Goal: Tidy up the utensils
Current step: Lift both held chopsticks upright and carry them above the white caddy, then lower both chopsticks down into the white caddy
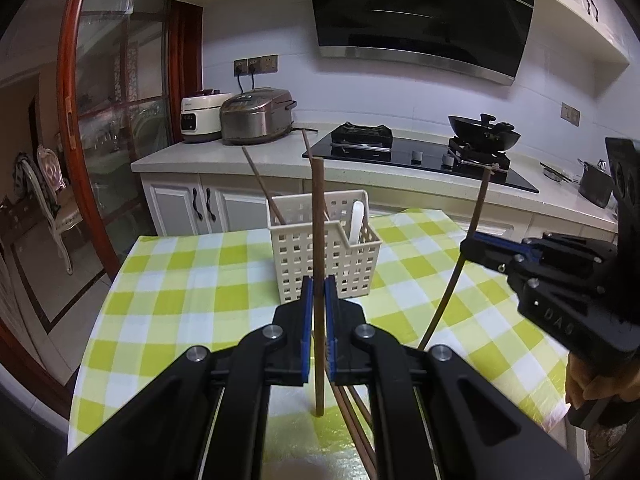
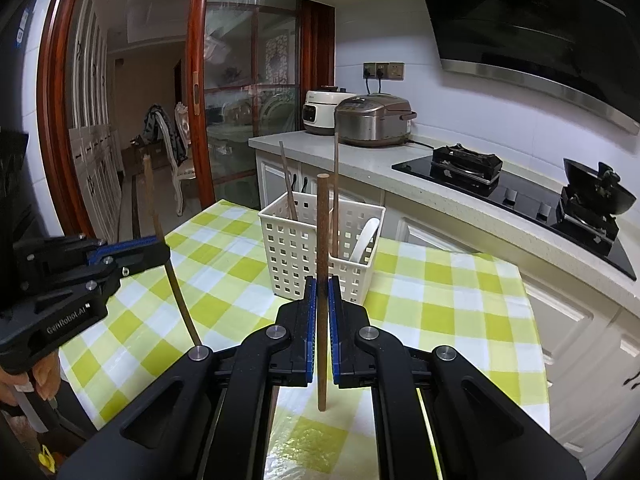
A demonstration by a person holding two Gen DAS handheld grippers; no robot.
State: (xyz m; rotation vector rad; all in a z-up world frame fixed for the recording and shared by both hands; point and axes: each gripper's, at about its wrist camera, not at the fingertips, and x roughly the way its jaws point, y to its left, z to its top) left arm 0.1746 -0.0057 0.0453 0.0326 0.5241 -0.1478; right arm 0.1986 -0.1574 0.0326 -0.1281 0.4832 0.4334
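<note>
On the checked tabletop point(image 1: 168, 280) stands a white basket point(image 1: 324, 256) holding two chopsticks and a white spoon point(image 1: 356, 220). The left gripper point(image 1: 319, 292) is clamped on an upright chopstick point(image 1: 319, 240); the right gripper point(image 2: 322, 292) pinches another chopstick point(image 2: 322, 240), both short of the basket.

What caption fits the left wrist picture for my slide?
Left gripper clamps one upright brown chopstick before the white basket on the checked tablecloth.
</note>
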